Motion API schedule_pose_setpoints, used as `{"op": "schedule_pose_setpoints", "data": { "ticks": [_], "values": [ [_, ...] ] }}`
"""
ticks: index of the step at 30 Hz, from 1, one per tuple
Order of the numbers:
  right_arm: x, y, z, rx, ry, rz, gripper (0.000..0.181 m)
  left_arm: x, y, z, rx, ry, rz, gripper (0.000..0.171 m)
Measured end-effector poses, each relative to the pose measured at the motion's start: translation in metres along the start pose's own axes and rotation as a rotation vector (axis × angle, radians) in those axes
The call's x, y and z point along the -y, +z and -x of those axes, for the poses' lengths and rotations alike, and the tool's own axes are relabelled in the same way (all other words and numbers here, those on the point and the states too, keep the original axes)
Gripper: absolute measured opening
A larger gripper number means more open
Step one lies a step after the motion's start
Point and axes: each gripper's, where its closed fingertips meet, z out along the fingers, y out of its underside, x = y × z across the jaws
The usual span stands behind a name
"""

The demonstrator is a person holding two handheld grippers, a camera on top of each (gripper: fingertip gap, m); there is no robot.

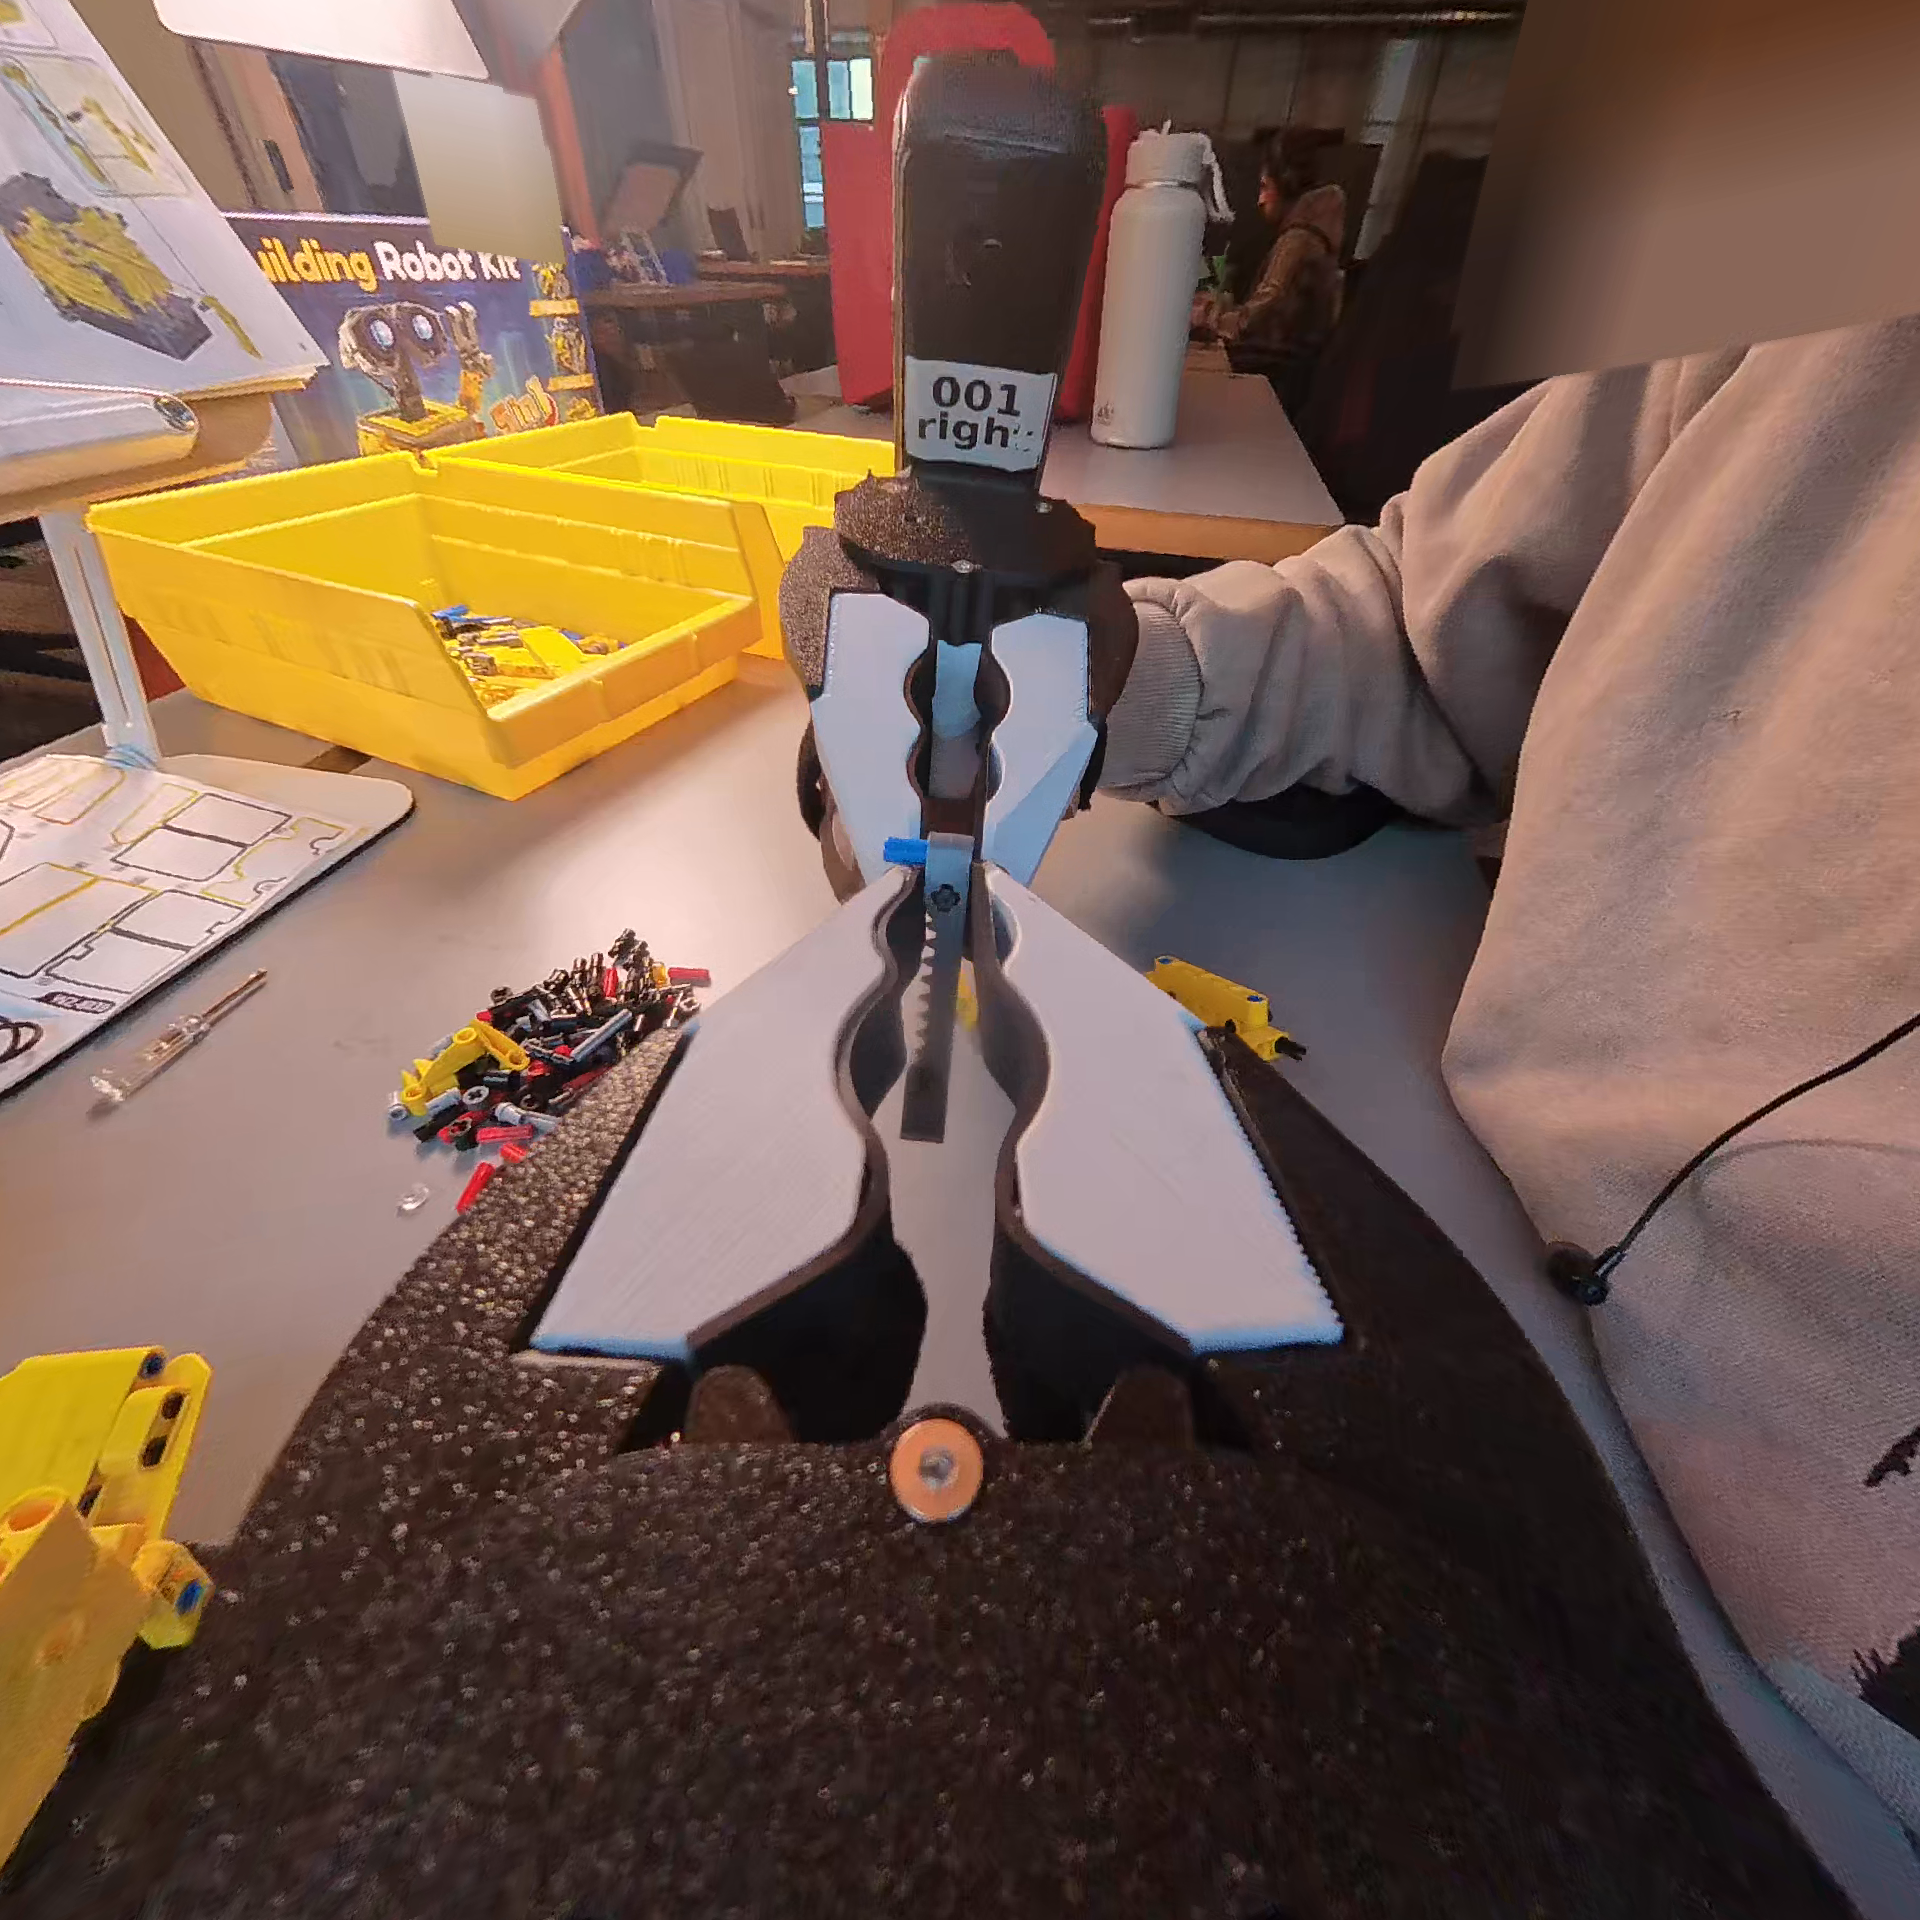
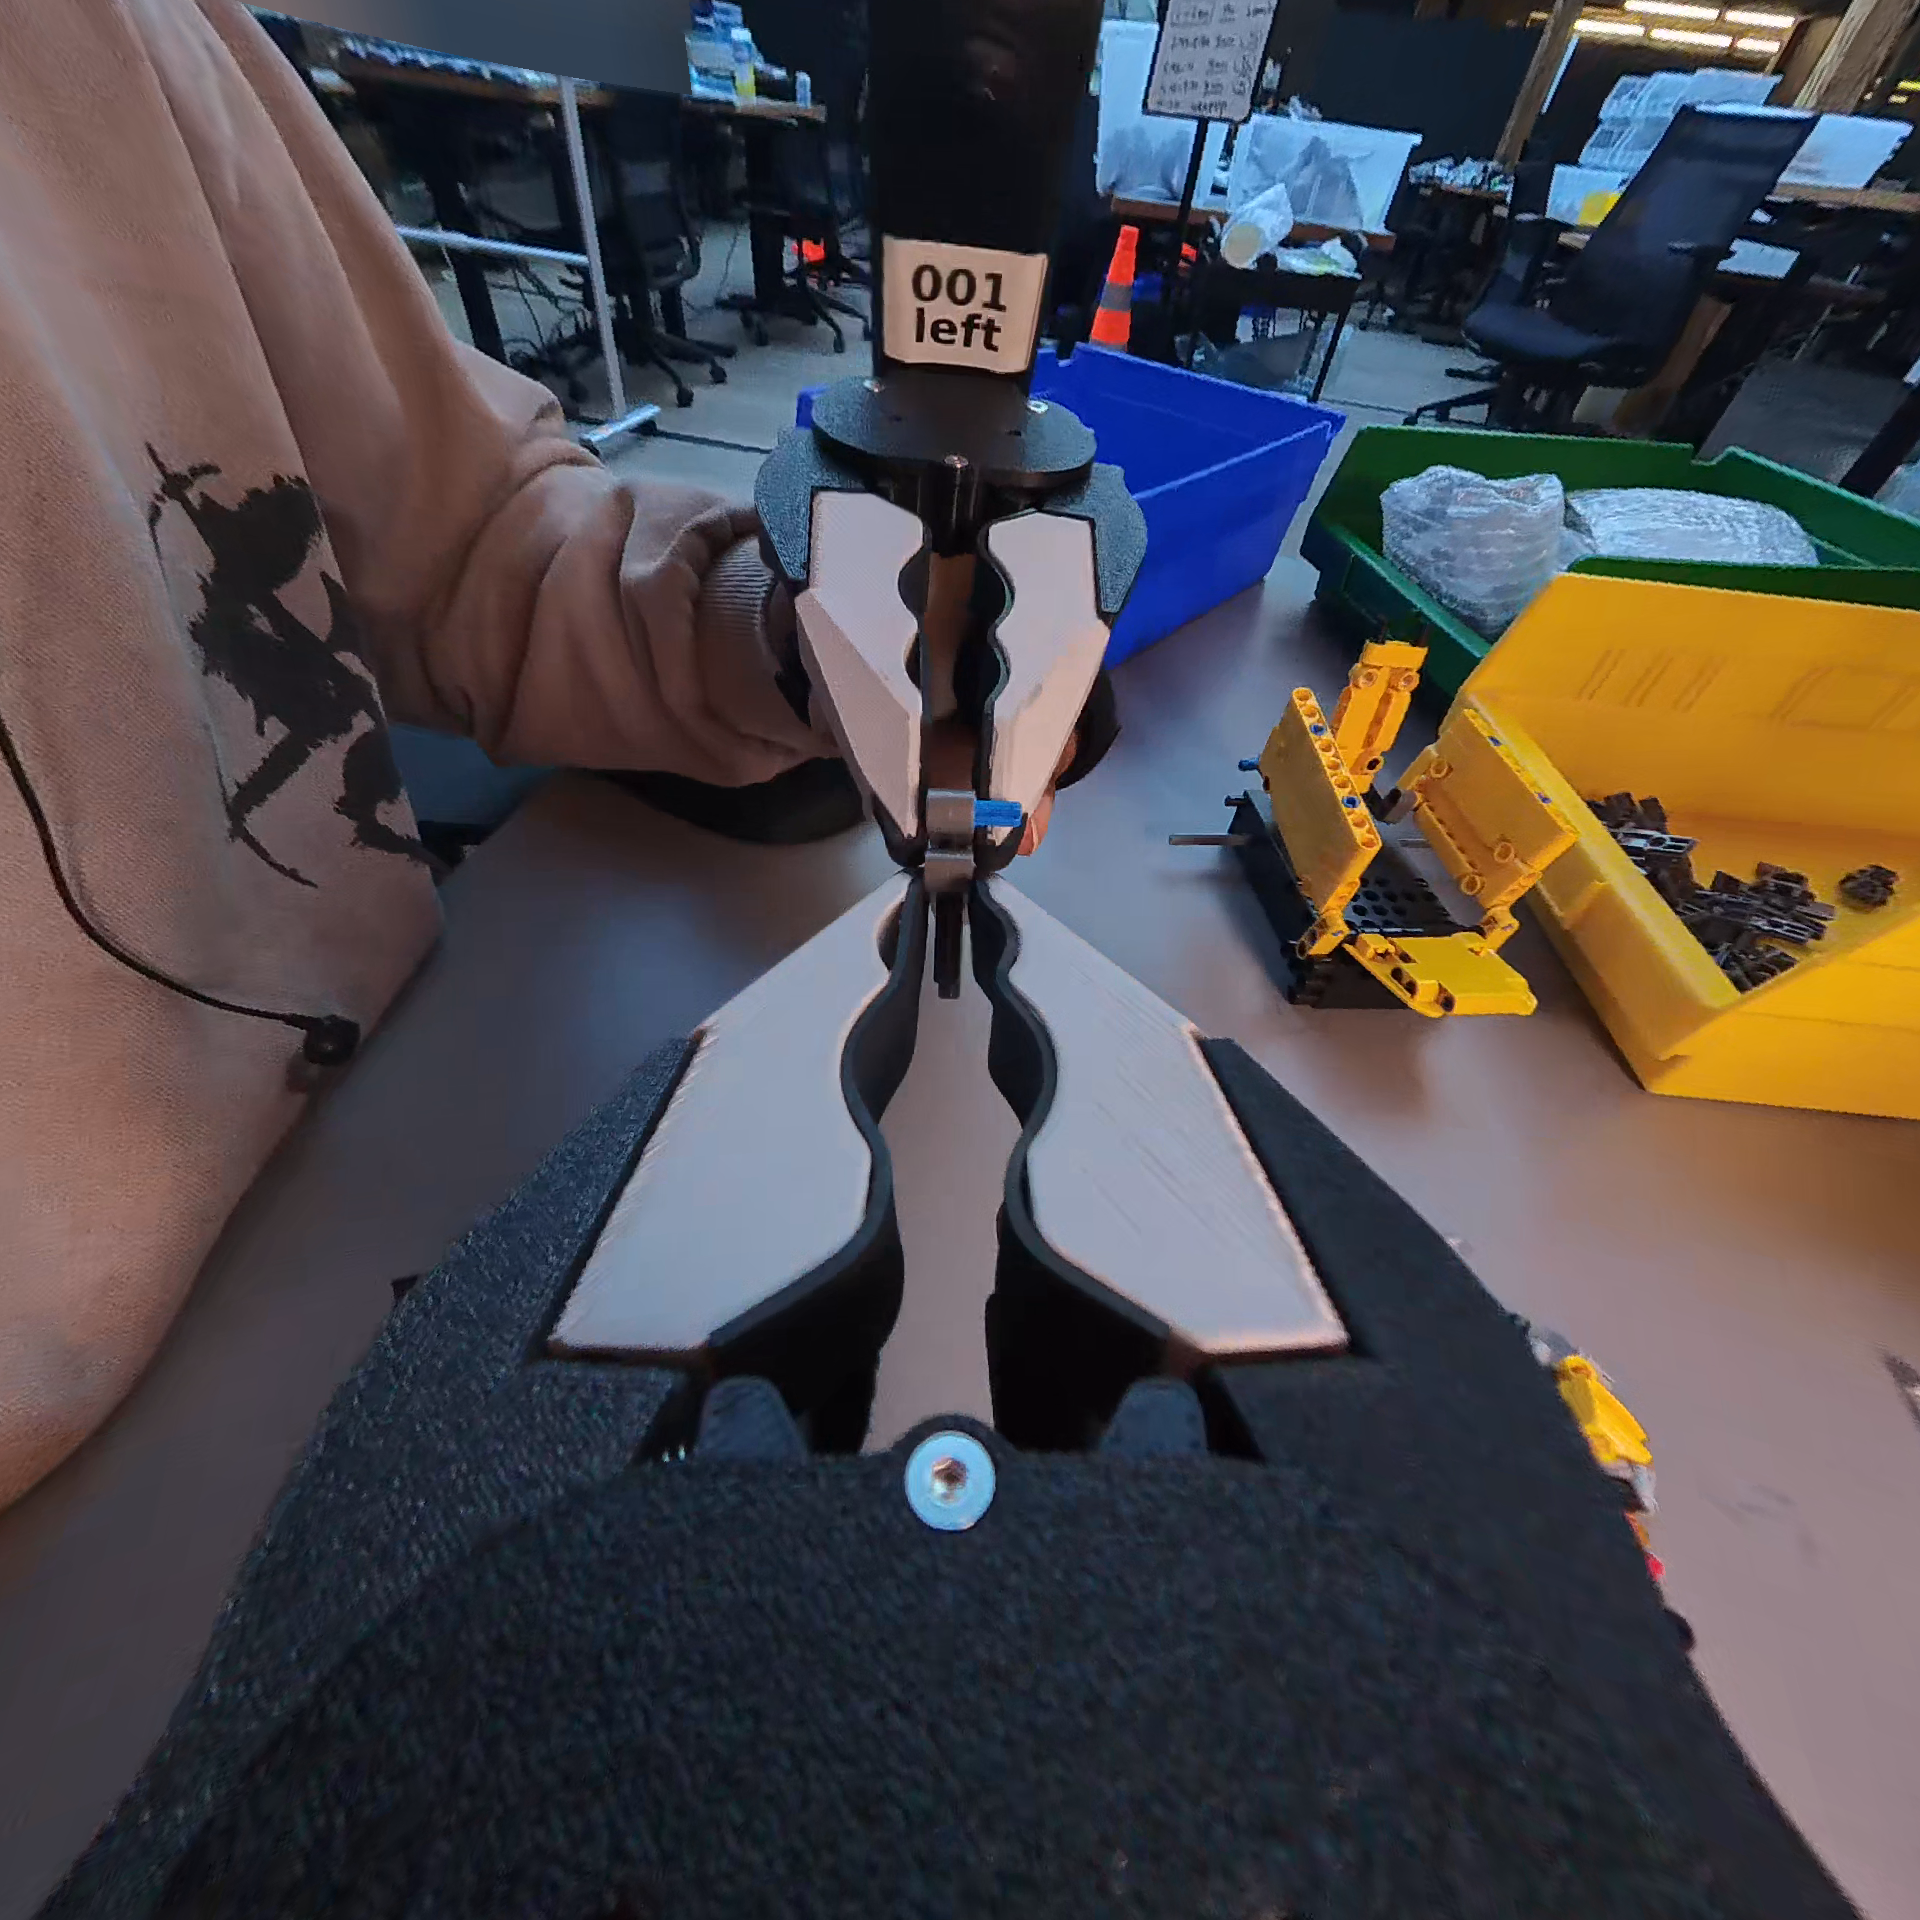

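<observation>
My left gripper (image 1: pixel 940 888) and my right gripper (image 2: pixel 945 883) meet tip to tip above the grey table (image 1: pixel 644 914). Both are shut on one small piece: a grey connector (image 1: pixel 952 857) with a blue pin (image 1: pixel 902 849) sticking out sideways and a black toothed rack (image 1: pixel 927 1023) hanging below it. The right gripper (image 1: pixel 940 831) comes in from the far side in the left wrist view. In the right wrist view the left gripper (image 2: pixel 951 831) faces me, with the grey connector (image 2: pixel 948 831), the blue pin (image 2: pixel 997 812) and the black rack (image 2: pixel 948 951) between the tips.
A pile of small black, red and yellow parts (image 1: pixel 551 1039), yellow bins (image 1: pixel 416 623), a kit box (image 1: pixel 416 312), a sheet on a stand (image 1: pixel 125 208) and a yellow build (image 1: pixel 83 1507) lie left. A yellow-and-black build (image 2: pixel 1382 862) and yellow (image 2: pixel 1714 831), green (image 2: pixel 1382 499) and blue (image 2: pixel 1195 488) bins lie right. A sleeve (image 1: pixel 1455 623) is close. Only a small space, under 4 cm, lies between the two pairs of fingers.
</observation>
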Motion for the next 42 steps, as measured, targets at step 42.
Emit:
{"op": "schedule_pose_setpoints", "data": {
  "ticks": [42],
  "values": [
    [-0.008,-0.002,-0.006,-0.009,0.055,0.039,0.007,-0.01,-0.001,0.009,-0.001,-0.084,0.038,0.005]
  ]
}}
